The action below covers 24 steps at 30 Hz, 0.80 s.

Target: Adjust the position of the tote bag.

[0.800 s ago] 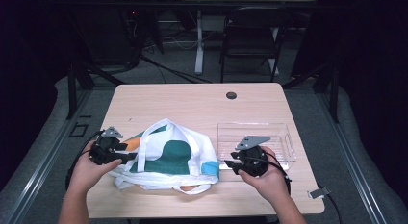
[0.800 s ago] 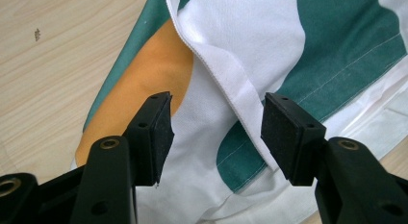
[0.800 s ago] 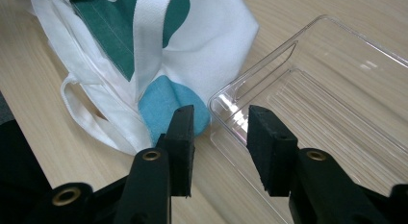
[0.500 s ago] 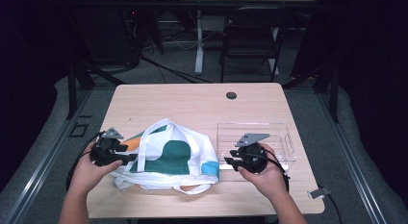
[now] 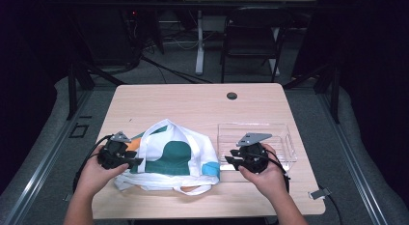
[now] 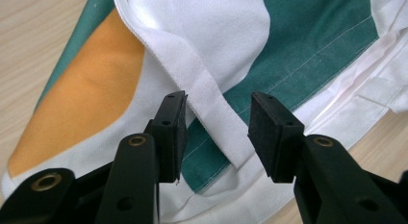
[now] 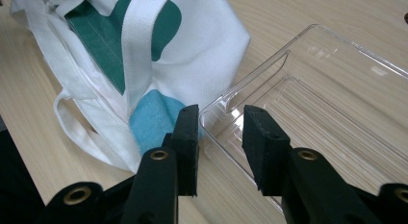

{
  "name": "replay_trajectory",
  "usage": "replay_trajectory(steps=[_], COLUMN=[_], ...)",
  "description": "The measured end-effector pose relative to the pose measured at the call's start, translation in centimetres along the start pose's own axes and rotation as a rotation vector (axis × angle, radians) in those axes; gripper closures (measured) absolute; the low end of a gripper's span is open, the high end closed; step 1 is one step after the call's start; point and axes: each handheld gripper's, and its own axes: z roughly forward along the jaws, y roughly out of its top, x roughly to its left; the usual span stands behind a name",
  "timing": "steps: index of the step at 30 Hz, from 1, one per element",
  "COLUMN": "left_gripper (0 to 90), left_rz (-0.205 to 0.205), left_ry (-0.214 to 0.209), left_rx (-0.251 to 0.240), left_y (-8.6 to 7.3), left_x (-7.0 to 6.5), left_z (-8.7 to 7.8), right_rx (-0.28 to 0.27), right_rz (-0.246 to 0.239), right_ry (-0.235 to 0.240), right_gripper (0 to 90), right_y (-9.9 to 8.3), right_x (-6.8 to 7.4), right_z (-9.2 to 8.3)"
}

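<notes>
High view: since a moment ago, right gripper [image 5: 232,159] has shifted slightly toward white fabric tote bag [image 5: 169,157], jaws parted astride clear plastic tray [image 7: 312,113] corner; left gripper [image 6: 216,128], released, straddles white strap [image 6: 202,89], ungrasped.

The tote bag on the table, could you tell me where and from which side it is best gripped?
Probably the white strap lying across the tote bag: a narrow band already between the left claw's open jaws. Come from the bag's left edge and close across its width.
</notes>
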Motion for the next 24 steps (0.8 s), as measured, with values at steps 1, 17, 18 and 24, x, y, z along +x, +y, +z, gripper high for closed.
replay_trajectory(steps=[1,17,18,24], left_gripper=[56.5,52.9,52.9,54.8], left_rz=[0.000,-0.063,-0.069,-0.081], left_ry=[0.000,-0.043,-0.040,-0.059], left_rx=[0.000,0.028,0.036,0.029], left_y=[0.0,-1.1,-1.2,-1.3], left_x=[0.0,0.7,0.7,0.7], left_z=[0.0,1.6,1.8,2.1], right_rx=[0.000,0.015,0.013,0.017], right_rz=[0.000,-0.027,-0.026,-0.022], right_ry=[0.000,-0.003,-0.002,0.001], right_gripper=[67.2,62.1,62.0,61.3], right_y=[0.0,0.4,0.4,0.3], right_x=[0.0,0.3,0.3,0.4], right_z=[0.0,1.2,1.3,1.5])
